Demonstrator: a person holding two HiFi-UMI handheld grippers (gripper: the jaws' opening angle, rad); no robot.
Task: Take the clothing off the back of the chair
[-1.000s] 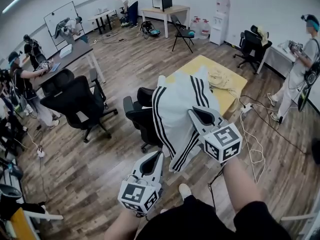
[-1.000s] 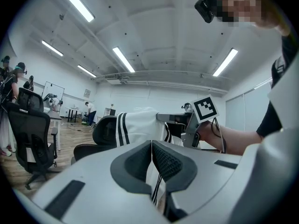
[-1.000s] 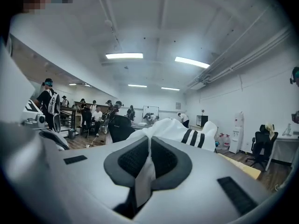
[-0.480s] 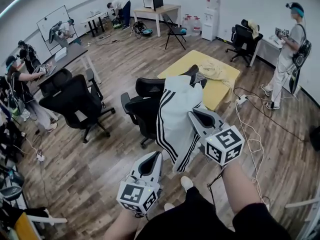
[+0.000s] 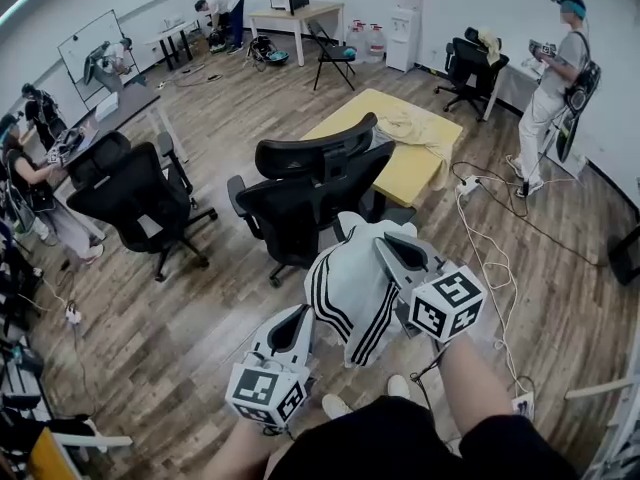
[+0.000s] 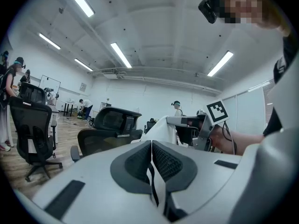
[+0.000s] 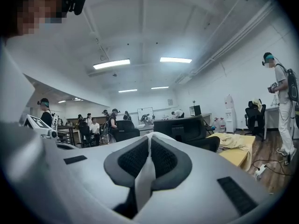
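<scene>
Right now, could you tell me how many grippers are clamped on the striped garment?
2: the left gripper pinches the garment at its lower left edge, the right gripper at its upper right.

Wood floor [image 5: 180, 328] bears black office chairs [image 5: 310, 193], white cables [image 5: 484, 258] and a yellow table [image 5: 400, 173] topped with crumpled cloth [image 5: 415, 126].

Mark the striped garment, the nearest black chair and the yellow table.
striped garment [image 5: 345, 286], head view, on its white middle.
black chair [image 5: 315, 203], head view, on its backrest.
yellow table [image 5: 415, 173], head view, on bare tabletop.
</scene>
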